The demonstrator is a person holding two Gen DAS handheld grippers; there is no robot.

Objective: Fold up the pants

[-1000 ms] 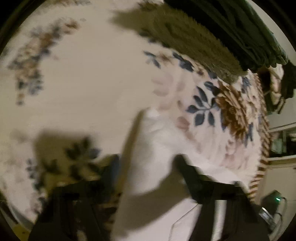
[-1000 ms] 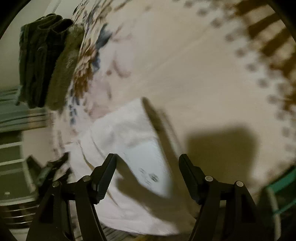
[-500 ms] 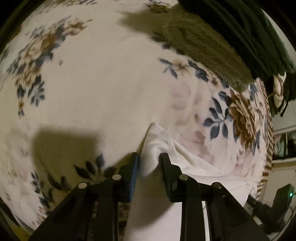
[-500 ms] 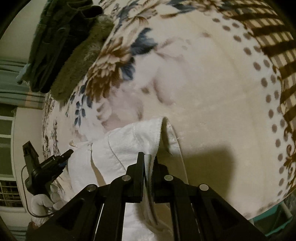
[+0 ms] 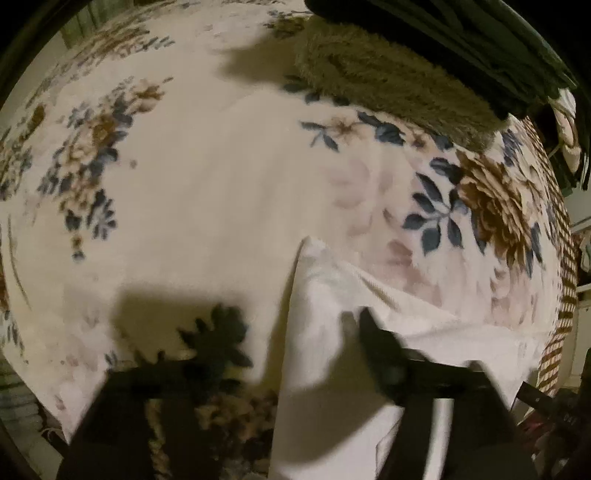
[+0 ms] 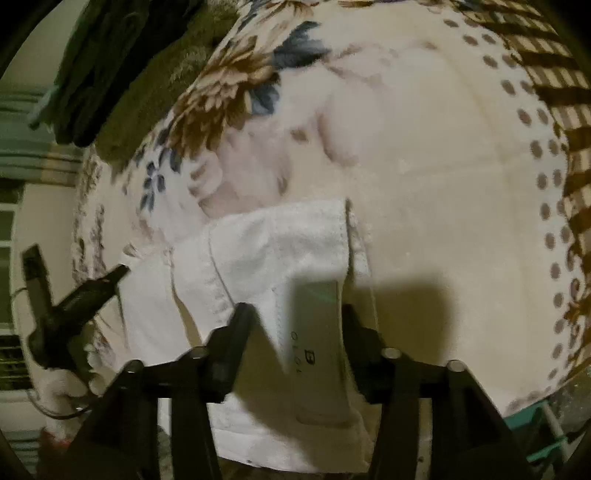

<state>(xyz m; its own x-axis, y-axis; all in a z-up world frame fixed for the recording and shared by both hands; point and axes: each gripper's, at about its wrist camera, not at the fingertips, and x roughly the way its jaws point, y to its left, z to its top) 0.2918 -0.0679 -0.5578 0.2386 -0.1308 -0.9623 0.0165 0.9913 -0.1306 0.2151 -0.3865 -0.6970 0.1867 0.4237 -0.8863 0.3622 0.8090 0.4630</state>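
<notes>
White pants (image 5: 332, 369) lie folded on a floral blanket (image 5: 207, 184). My left gripper (image 5: 291, 321) hovers over their near corner. Its jaws are opening, and the cloth lies loose under them, touching neither pad. In the right wrist view the pants (image 6: 258, 251) show a stitched hem and a pale label (image 6: 317, 332) with dark lettering. My right gripper (image 6: 295, 310) stands over that label, jaws opening, pads clear of the fabric. The left gripper (image 6: 77, 295) shows at the pants' far end, held by a white-gloved hand (image 6: 55, 387).
A fuzzy olive throw (image 5: 399, 85) and dark green folded clothes (image 5: 461, 33) lie along the blanket's far side, and also show as dark clothes (image 6: 107, 66) in the right view. A brown checked border (image 6: 554, 88) marks the blanket's edge. Something teal (image 6: 546, 439) sits below it.
Half a second ago both grippers were pinched on the pants' edges. Both have now opened and let go, and the fabric lies flat on the blanket.
</notes>
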